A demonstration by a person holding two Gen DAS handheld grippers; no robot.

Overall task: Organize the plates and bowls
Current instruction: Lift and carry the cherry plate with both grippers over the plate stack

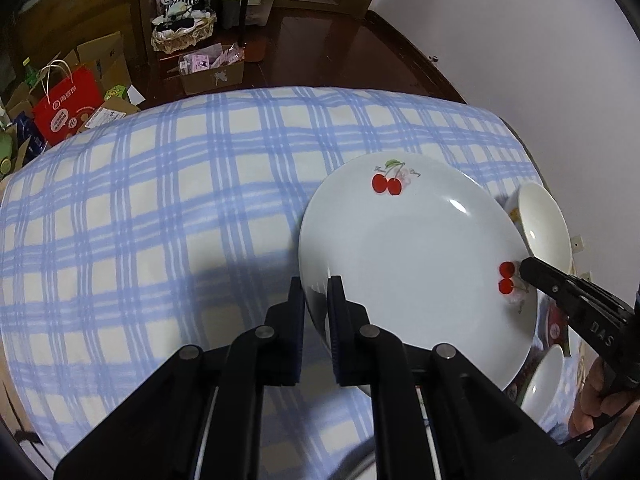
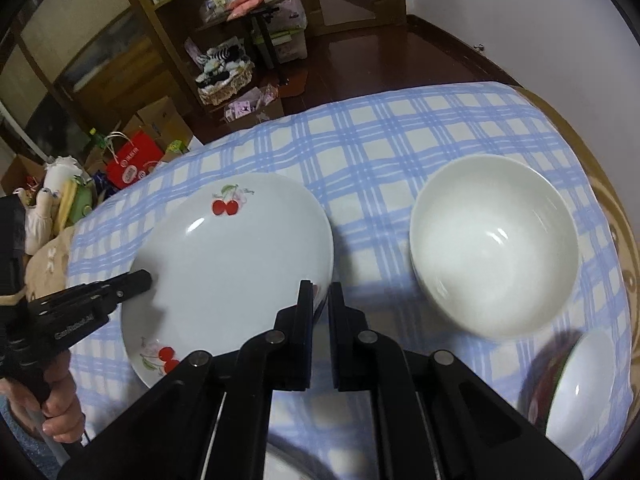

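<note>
Plate (image 1: 412, 256), white with red cherry prints on its rim, sits between my 2 tools and is pinched at opposite edges: my left hand-held gripper (image 1: 316, 292) is clamped on its near-left rim, 1 finger over the inside and 1 outside, and my right hand-held gripper (image 2: 320, 296) is clamped the same way on the opposite rim, right by a cherry print. In the left wrist view the right tool comes in from the right edge, its tip lying on the rim next to 2 cherries; in the right wrist view the left tool reaches in from the left, with my hand (image 2: 60, 404) wrapped round its handle. The plate looks tilted, its shadow falling on the blue-and-white checked cloth (image 1: 160, 200) that covers the counter; whether it is fully clear of the cloth I cannot tell. To the right of the plate stands a large white bowl (image 2: 494, 246), upright and apart from it. Nearer me, at the lower right, is a smaller bowl (image 2: 584, 380), white inside with a dark outer wall, blurred. Beyond the counter's far edge the dark wooden floor (image 2: 360, 52) carries cardboard boxes, a red paper bag (image 1: 66, 108) and a basket of soft toys (image 2: 226, 76) beside a wooden shelf.
</note>
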